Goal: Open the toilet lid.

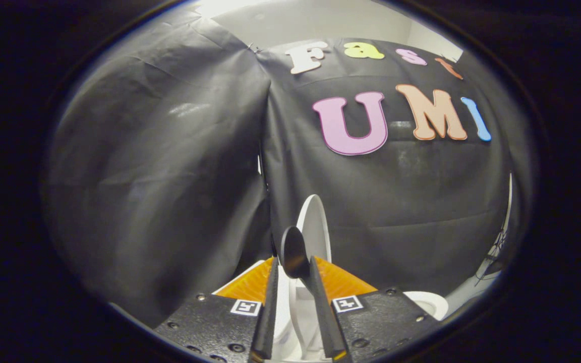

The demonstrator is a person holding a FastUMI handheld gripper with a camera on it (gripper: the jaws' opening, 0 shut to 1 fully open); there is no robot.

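Note:
The white toilet lid (314, 227) stands raised and nearly upright, seen edge-on, rising from between the fingers against the black cloth. Its lower part runs down through the narrow gap between them. A dark round disc (294, 251) sits against the lid's near side, right at the fingertips. My gripper (293, 263) is closed to a narrow gap, and both fingers seem to press on the lid. Part of the white toilet bowl rim (429, 303) shows low, to the right of the fingers.
Black cloth walls close the booth ahead and to the left, meeting in a corner fold (265, 166) just behind the lid. A thin dark cable (492, 257) hangs by a white surface at the far right.

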